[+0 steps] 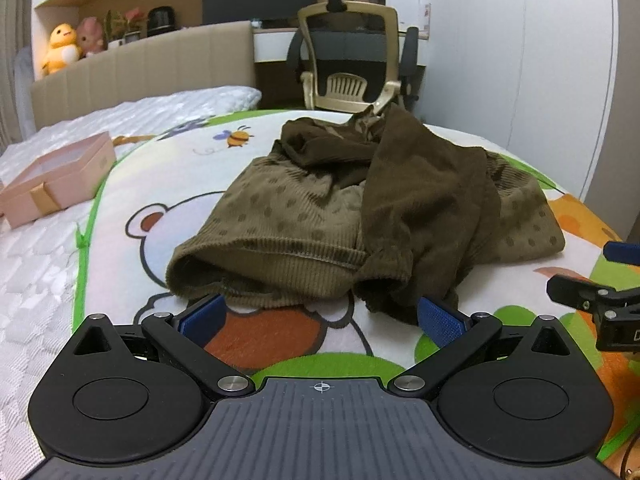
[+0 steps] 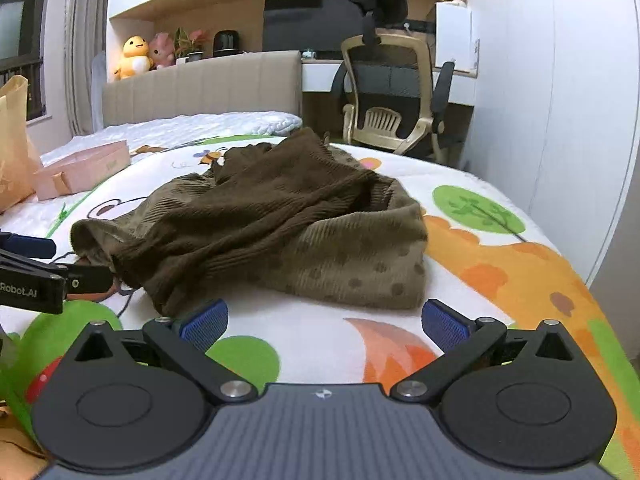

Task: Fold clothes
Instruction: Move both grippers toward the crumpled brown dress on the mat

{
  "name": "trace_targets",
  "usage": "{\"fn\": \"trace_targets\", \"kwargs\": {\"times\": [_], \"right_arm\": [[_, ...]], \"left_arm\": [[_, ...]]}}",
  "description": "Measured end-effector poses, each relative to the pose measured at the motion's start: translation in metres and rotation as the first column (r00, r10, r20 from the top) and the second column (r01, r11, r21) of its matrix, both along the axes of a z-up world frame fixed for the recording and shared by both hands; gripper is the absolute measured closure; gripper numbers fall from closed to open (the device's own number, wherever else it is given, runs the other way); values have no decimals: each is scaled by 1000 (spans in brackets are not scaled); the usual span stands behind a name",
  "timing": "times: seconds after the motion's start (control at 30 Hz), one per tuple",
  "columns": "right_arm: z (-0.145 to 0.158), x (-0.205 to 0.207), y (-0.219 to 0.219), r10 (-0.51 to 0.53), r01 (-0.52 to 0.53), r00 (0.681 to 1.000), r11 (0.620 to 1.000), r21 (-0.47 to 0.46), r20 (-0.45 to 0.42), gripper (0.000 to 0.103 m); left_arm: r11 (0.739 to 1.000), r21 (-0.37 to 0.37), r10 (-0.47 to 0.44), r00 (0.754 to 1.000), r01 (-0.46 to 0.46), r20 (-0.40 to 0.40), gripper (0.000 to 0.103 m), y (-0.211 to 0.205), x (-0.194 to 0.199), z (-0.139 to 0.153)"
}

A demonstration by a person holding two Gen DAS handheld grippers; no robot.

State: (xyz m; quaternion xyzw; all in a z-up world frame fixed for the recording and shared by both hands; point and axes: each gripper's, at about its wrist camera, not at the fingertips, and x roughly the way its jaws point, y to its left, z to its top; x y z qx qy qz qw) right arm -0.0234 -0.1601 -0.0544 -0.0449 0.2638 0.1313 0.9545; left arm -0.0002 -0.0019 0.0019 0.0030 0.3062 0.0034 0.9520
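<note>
Left gripper [image 1: 320, 316]: jaws spread wide, nothing between the blue pads [image 1: 202, 314], pads clear of cloth though the near hem lies just beyond them. Right gripper [image 2: 324, 320]: also spread wide, empty, pads over the printed blanket [image 2: 500, 264] without touching the garment. Both point forward and tilt down toward the bed; each shows at the edge of the other's view, side by side, near each other.

Brown garment [image 1: 340, 216] lies crumpled in the middle of the blanket, just ahead of both tools. Lighter olive ribbed fabric with darker dots underneath, a darker brown layer draped over it, bunched toward the far end. Not folded yet.

Blanket is a cartoon print: bear, bee, green tree, orange patches. It is spread over a white quilted mattress cover [image 1: 36, 280]. Pink gift box [image 1: 56, 180] with a ribbon sits to the left, well apart from the garment. Tan paper bag [image 2: 14, 144] at the far left in the right wrist view.

Beyond: beige padded headboard [image 2: 200, 88], yellow and pink plush toys [image 2: 136, 56] on the ledge, office chair [image 2: 390, 92] at a desk, dark monitor, white wall on the right.
</note>
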Motion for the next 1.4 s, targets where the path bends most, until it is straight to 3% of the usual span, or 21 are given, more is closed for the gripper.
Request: {"fn": "trace_targets", "kwargs": {"times": [0.13, 0.3, 0.53, 1.4], "right_arm": [[-6, 4, 9, -7, 7, 1000, 1000, -6, -21, 0], [-14, 4, 5, -14, 18, 998, 997, 78, -54, 0], [-18, 6, 2, -8, 16, 997, 995, 95, -78, 0], [-21, 8, 7, 6, 3, 994, 996, 87, -110, 0]], "left_arm": [[1000, -3, -2, 1000, 2, -3, 0, 3, -2, 0], [1000, -9, -18, 1000, 18, -19, 0, 5, -3, -4], [1000, 0, -12, 999, 12, -36, 0, 2, -2, -3], [1000, -29, -3, 997, 1, -81, 0, 6, 2, -5]]}}
